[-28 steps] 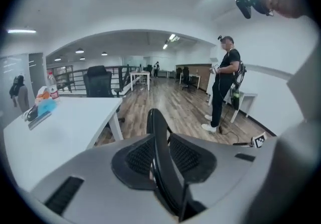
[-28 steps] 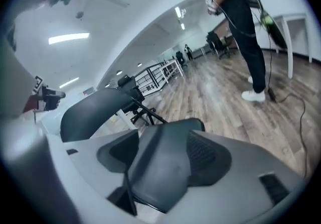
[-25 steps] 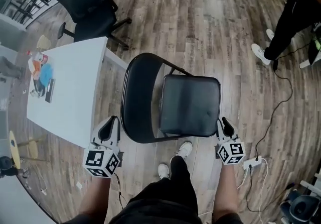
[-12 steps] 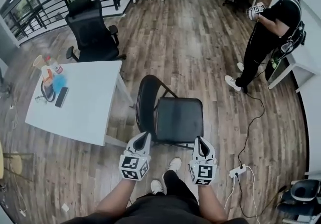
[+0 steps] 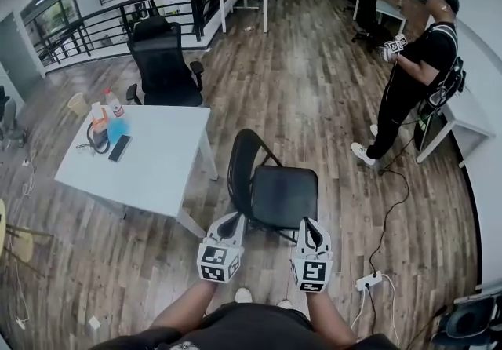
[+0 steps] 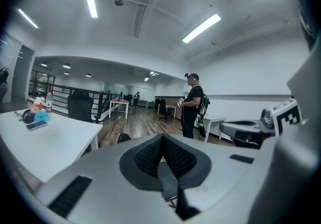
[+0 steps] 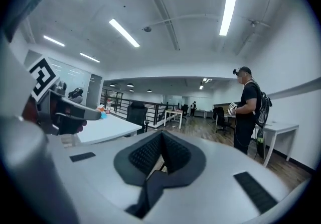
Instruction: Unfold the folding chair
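My left gripper (image 5: 230, 224) and right gripper (image 5: 308, 227), jaws together and empty, hang clear; the folding chair (image 5: 284, 196) at twelve o'clock needs only a stability check.

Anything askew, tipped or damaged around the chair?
Nothing stands out. The folding chair stands open and upright on the wood floor beside the white table; the left hand-held gripper and right hand-held gripper are shut, holding nothing.

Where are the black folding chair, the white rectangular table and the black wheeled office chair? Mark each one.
black folding chair (image 5: 284, 195), head view, on the padded seat
white rectangular table (image 5: 161, 156), head view, on bare tabletop
black wheeled office chair (image 5: 162, 58), head view, on the backrest
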The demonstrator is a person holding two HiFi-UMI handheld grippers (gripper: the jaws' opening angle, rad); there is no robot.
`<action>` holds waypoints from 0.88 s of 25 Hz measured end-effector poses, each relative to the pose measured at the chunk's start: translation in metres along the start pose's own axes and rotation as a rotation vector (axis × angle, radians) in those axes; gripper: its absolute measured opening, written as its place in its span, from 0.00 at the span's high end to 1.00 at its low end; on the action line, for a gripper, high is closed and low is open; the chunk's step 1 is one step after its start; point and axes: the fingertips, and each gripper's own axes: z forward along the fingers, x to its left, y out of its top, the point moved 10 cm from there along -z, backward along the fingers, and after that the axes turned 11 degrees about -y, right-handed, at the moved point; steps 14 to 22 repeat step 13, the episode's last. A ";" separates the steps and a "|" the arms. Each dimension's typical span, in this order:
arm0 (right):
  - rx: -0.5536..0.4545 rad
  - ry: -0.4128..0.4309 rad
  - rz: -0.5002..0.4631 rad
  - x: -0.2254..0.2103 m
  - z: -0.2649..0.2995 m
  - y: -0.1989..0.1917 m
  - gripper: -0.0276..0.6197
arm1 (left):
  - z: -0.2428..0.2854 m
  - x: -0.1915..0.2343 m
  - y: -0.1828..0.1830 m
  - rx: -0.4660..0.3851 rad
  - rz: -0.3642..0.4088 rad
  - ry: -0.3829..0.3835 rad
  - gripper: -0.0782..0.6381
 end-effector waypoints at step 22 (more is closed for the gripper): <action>-0.082 0.031 -0.050 -0.025 -0.035 0.020 0.94 | -0.001 -0.057 0.010 -0.024 0.007 0.021 0.88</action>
